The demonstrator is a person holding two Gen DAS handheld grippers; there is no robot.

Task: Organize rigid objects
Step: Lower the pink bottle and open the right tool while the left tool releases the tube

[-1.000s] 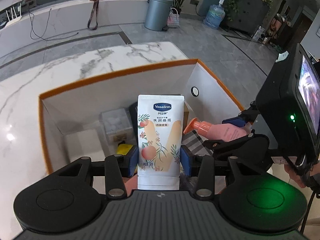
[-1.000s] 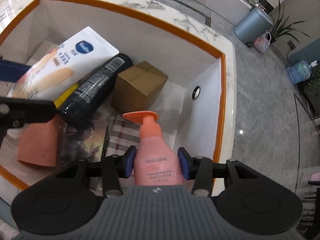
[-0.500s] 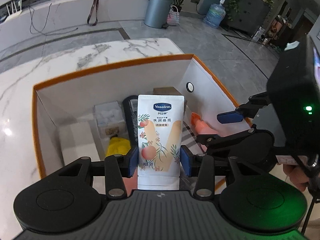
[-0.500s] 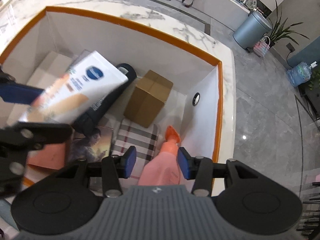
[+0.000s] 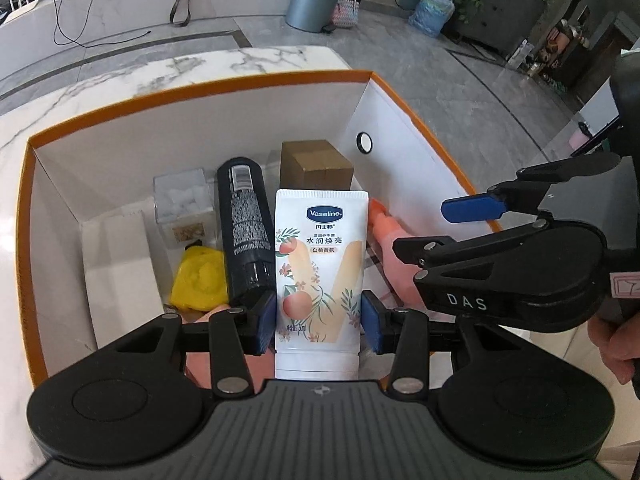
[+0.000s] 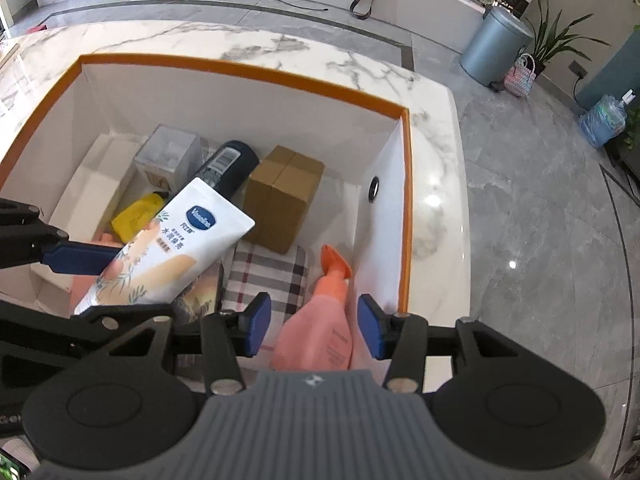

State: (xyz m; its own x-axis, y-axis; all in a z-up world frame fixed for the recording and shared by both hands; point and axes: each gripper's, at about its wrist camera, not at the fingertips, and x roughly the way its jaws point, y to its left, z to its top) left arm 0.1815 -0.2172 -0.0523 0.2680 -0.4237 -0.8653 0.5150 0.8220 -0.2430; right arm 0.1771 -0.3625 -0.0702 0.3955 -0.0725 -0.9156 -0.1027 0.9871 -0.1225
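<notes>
Marble counter [image 6: 280,46] with an orange-rimmed white box [image 5: 200,84] on it, both grippers over the box.

Left gripper [image 5: 319,320] is clamped on a white Vaseline tube [image 5: 322,276], held above the box's contents with its crimped end pointing away from the camera. Right gripper [image 6: 314,330] stands with its blue pads apart and grips nothing; a pink pump bottle [image 6: 320,332] lies below and between them on the box floor, along the right wall, nozzle pointing to the far side. Also inside the box are a black tube [image 5: 245,232], a brown carton [image 5: 316,164], a clear case [image 5: 182,200], a yellow item [image 5: 200,276] and a plaid cloth [image 6: 268,276] just beside the bottle.
</notes>
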